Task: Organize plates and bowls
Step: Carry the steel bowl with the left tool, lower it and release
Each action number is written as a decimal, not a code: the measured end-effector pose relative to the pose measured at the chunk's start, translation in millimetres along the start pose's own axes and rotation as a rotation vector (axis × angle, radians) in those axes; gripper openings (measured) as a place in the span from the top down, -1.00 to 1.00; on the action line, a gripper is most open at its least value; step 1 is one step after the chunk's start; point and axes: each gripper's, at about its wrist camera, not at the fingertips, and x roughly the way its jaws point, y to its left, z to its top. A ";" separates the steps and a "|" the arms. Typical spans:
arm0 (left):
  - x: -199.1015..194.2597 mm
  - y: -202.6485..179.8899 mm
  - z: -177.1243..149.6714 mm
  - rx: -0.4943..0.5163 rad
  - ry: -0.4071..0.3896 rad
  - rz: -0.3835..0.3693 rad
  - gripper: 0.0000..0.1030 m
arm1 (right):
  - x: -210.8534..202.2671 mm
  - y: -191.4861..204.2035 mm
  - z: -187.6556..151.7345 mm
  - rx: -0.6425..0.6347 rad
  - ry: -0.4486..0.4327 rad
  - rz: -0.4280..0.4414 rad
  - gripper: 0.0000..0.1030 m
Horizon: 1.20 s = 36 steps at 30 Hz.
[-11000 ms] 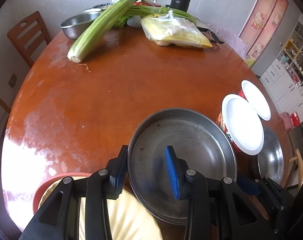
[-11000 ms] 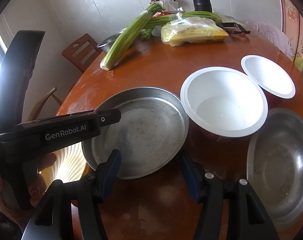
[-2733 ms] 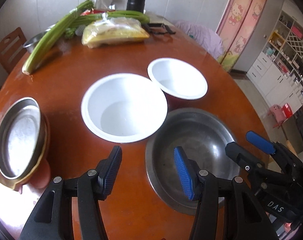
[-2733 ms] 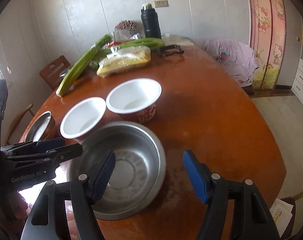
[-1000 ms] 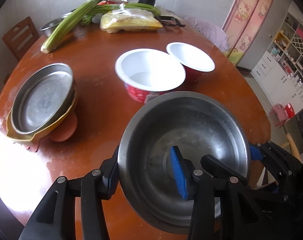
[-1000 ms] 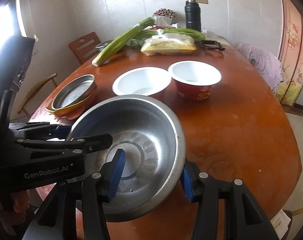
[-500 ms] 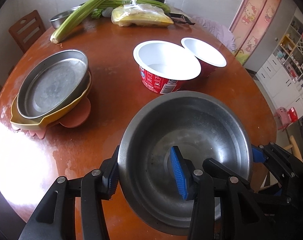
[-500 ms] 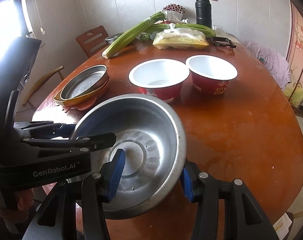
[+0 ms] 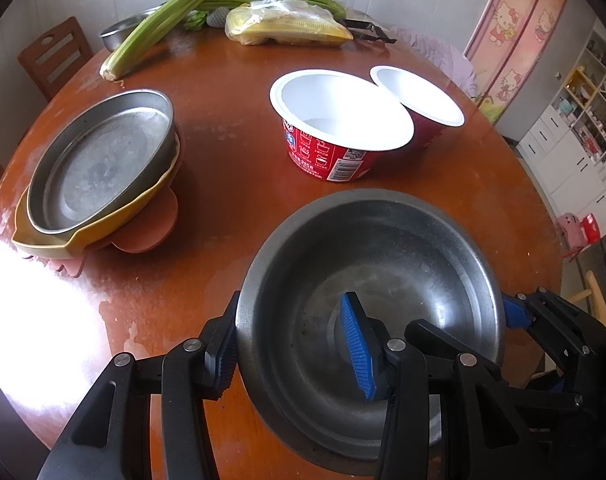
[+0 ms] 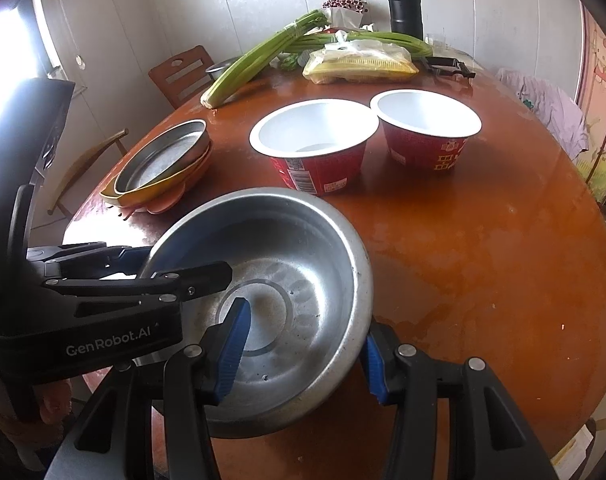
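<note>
Steel bowl (image 9: 387, 280) is pinched by its rim on opposite sides by left gripper (image 9: 293, 350) and right gripper (image 10: 305, 350); only the right view shows a hand (image 10: 49, 400).

Steel bowl (image 9: 383, 264) nearest, two cups (image 9: 335, 128) behind, stacked plates (image 9: 99, 164) left
</note>
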 end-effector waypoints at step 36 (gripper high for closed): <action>-45.8 25.8 54.7 -0.013 -0.175 0.014 0.02 | -38.8 -25.3 39.4 0.076 -0.189 -0.003 -0.62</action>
